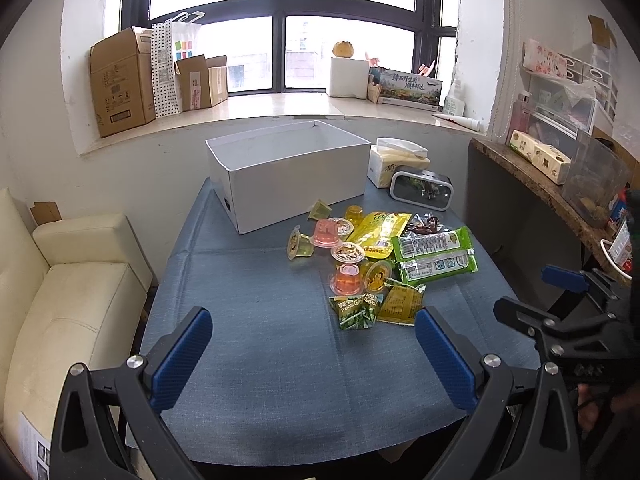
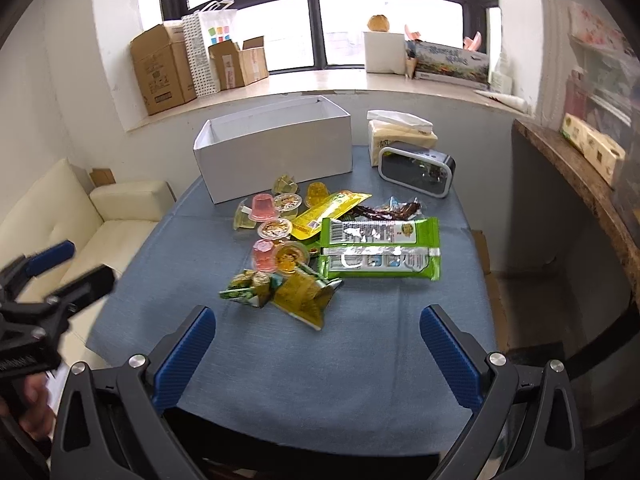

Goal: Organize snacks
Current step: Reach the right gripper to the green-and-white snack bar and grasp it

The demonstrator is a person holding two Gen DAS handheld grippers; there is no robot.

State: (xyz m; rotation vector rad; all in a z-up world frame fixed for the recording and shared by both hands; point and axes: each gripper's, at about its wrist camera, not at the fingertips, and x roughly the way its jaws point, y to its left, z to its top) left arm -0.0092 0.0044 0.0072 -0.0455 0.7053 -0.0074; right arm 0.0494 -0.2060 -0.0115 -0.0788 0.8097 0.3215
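Snacks (image 1: 372,264) lie in a loose pile on the blue cloth (image 1: 248,320), ahead of both tongs, touching neither.

L tongs (image 1: 314,354): jaws wide apart, nothing between them but cloth. Pile sits ahead and slightly R of its midline; nearest item is the peas pack (image 1: 354,312), just beyond the R fingertip.

R tongs (image 2: 318,354): jaws wide apart, empty. Pile is straight ahead; nearest is a yellow pack (image 2: 306,300), just past the fingertips, w/ peas pack left of it.

Further out from the tongs: jelly cups (image 2: 276,236), orange, pink and yellow, some tipped; 2 green packs (image 2: 380,248) side by side on the R side of the pile; a dark snack pack (image 2: 392,210) behind them.

White box (image 1: 288,172), open top, stands beyond the pile, far side of the cloth; one cup is just beside its front wall. Clock (image 1: 422,190) and tissue pack (image 1: 396,160) are R of the box.

Seen from the L wrist, R tongs hang at far R, off the table edge.
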